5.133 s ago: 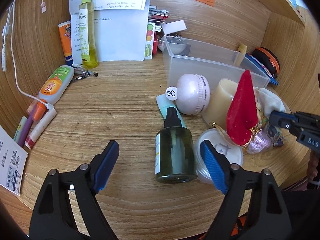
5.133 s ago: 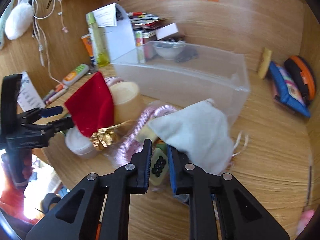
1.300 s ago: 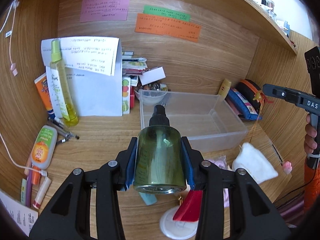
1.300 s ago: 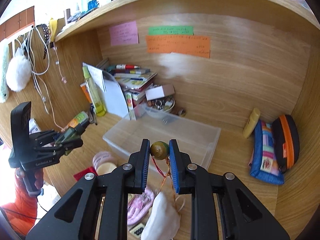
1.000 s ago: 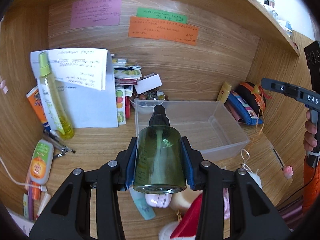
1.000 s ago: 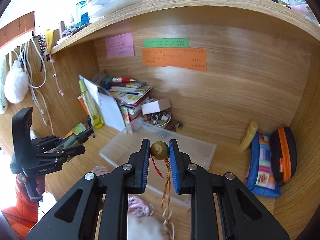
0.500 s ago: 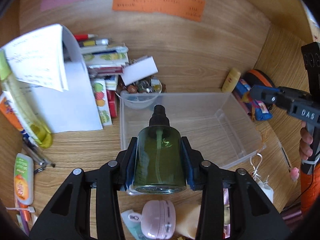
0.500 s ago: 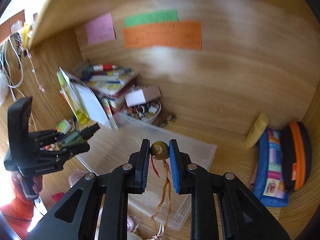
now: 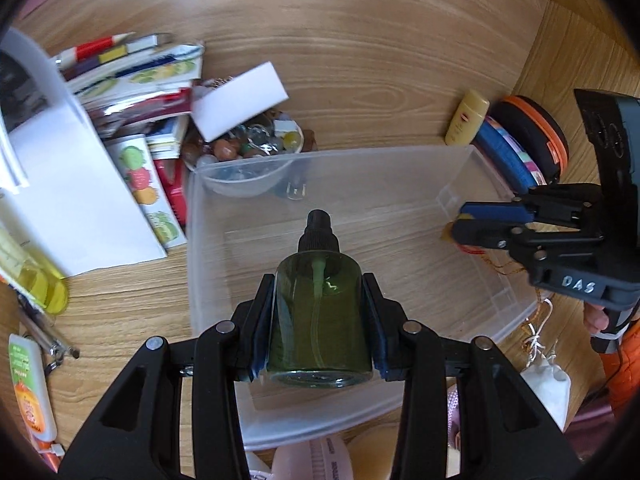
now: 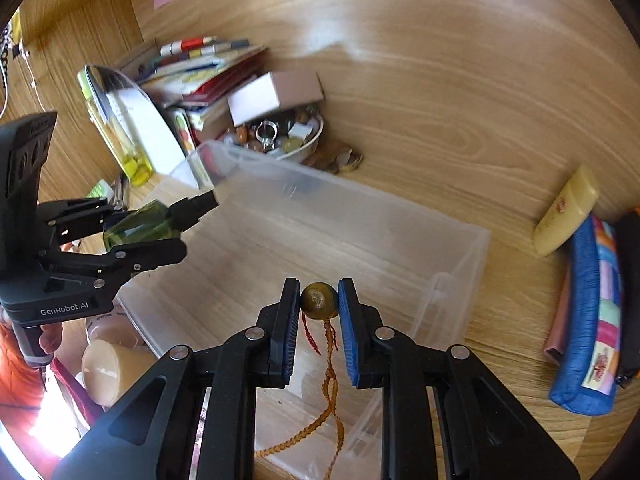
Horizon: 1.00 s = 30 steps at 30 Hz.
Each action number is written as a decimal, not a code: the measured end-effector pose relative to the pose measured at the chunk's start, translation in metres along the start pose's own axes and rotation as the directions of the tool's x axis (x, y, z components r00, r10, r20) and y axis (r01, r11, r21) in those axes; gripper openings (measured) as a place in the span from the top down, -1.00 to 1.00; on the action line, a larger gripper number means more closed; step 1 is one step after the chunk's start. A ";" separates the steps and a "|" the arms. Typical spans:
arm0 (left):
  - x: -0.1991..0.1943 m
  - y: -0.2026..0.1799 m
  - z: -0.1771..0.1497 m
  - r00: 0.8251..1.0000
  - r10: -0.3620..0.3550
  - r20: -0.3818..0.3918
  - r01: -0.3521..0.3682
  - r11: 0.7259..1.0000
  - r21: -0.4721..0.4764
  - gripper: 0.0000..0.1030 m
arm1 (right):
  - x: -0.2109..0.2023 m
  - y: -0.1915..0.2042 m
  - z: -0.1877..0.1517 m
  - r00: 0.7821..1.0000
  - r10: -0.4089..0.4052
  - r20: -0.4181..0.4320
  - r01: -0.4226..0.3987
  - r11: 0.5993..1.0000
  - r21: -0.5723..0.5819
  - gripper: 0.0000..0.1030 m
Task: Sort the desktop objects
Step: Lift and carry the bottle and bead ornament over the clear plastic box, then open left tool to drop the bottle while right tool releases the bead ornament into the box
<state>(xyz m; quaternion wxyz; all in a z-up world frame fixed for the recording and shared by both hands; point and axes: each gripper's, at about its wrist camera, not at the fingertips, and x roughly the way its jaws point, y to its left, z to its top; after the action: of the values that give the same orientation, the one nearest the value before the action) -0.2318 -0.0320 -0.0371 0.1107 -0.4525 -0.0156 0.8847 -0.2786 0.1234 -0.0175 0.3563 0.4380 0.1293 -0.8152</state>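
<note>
My left gripper (image 9: 319,328) is shut on a dark green spray bottle (image 9: 319,320) with a black cap, held over the near left part of the clear plastic bin (image 9: 460,160). The same bottle (image 10: 148,224) shows in the right wrist view, above the bin's left end (image 10: 460,240). My right gripper (image 10: 319,312) is shut on a brown bead (image 10: 319,301) whose red and gold cord (image 10: 330,364) hangs down into the bin. In the left wrist view the right gripper (image 9: 460,224) hovers over the bin's right wall.
A bowl of small trinkets (image 9: 256,148) and a stack of booklets (image 9: 132,80) lie behind the bin. A yellow tube (image 9: 466,118), a blue pouch (image 10: 592,320) and an orange-rimmed case (image 9: 536,136) sit on the right. A cream cup (image 10: 108,368) and white pouch (image 9: 548,388) lie in front.
Both grippers have come forward and down over the bin, each keeping its hold. The bin now fills the middle of both views, and the cord now hangs into it.
</note>
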 end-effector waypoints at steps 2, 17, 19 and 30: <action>0.002 -0.004 0.003 1.000 0.007 -0.013 -0.007 1.000 0.014 0.21 | 0.007 0.000 0.000 1.000 -0.004 -0.017 0.004 1.000 -0.009 0.66; 0.021 -0.019 0.011 0.997 0.054 -0.061 -0.049 0.996 0.079 0.21 | 0.030 0.011 -0.002 0.995 -0.036 -0.088 0.025 0.993 -0.117 0.66; 0.021 -0.020 0.011 0.997 0.053 -0.063 -0.047 0.996 0.080 0.21 | 0.031 0.011 -0.002 0.995 -0.041 -0.087 0.030 0.992 -0.121 0.66; -0.006 -0.028 0.010 0.997 0.074 0.000 -0.074 0.992 0.104 -0.06 | 0.010 0.013 -0.002 0.997 -0.060 -0.046 0.053 0.990 -0.130 0.43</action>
<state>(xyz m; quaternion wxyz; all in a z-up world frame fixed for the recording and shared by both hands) -0.2315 -0.0056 -0.0226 0.1014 -0.4480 0.0475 0.8870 -0.2717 0.1109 -0.0256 0.3572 0.4305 0.2029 -0.8037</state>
